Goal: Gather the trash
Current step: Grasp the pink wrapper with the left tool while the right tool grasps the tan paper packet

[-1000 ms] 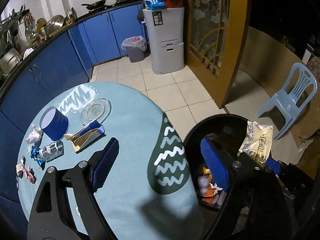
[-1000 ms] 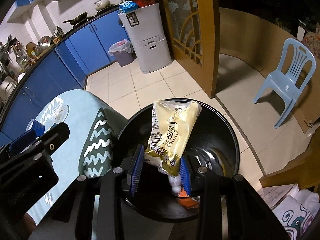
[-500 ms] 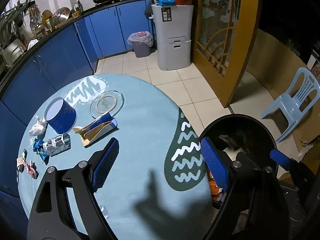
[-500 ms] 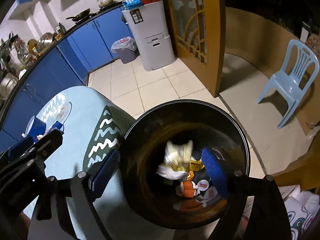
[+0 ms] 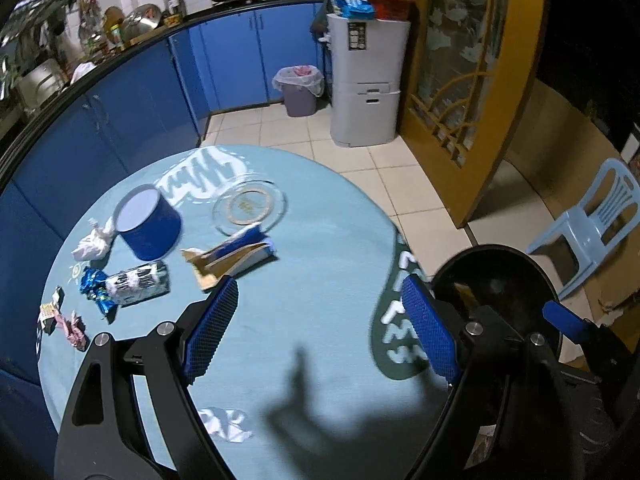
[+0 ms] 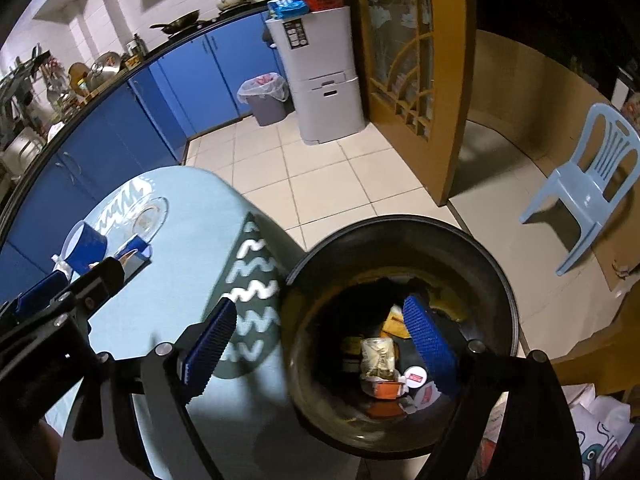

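My left gripper hangs open and empty above the pale blue round table. Beyond it lie a torn blue and tan carton, a silver wrapper, a blue foil wrapper, a crumpled white tissue and a pink wrapper. My right gripper is open and empty, its right pad over the black bin and its left pad over the table edge. A yellow snack packet lies inside the bin among other rubbish. The bin stands just right of the table.
A blue round tin and a glass plate stand on the table. On the tiled floor are a grey drawer cabinet, a lined grey waste bin and a light blue plastic chair. Blue kitchen cabinets run behind.
My right gripper opened and the yellow packet dropped from it into the black bin. Both grippers shifted left toward the table; more of the tabletop now shows in the left wrist view.
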Demonstrator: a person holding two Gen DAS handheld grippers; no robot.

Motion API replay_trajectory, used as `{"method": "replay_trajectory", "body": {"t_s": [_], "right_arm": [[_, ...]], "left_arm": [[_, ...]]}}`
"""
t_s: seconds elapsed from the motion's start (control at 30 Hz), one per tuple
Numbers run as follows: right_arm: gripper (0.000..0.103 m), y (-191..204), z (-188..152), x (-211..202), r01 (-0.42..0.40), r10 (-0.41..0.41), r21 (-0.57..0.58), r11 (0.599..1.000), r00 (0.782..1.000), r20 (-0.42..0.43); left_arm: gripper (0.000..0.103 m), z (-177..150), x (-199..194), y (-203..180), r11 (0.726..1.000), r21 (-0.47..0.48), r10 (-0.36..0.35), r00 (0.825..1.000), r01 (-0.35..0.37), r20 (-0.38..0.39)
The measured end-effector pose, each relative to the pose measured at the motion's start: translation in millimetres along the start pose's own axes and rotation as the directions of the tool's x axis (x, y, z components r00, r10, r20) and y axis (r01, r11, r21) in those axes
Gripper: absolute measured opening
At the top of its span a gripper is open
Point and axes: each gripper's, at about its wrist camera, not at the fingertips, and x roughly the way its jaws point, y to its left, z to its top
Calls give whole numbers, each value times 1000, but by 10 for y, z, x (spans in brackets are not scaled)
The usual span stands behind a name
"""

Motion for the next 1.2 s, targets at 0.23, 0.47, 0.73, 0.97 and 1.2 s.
{"method": "replay_trajectory", "body": {"t_s": [0.23,0.47,0.73,0.97,1.2], "right_arm": [[83,524,-2,80,-45,43,-83,996,999,-23],[83,1216,-35,227,-99,90,-182,978,994,-57],[83,1915,-105,486,-132,107,-280,951,989,-101],[83,2209,-92,744,-119,79,-313,942,988,-136],[84,2164,61,971,-97,48,-302,948,985,-165]], "left_arm": [[88,-30,-63,518,995,-80,55,998,-54,6],[93,-181,-110,1283,974,-164,158,987,-159,-14],[93,-552,50,2336,889,-323,298,945,-326,-134],[93,-781,366,2767,847,-399,268,931,-350,-249],[74,-758,571,2848,838,-433,239,937,-332,-256]]}}
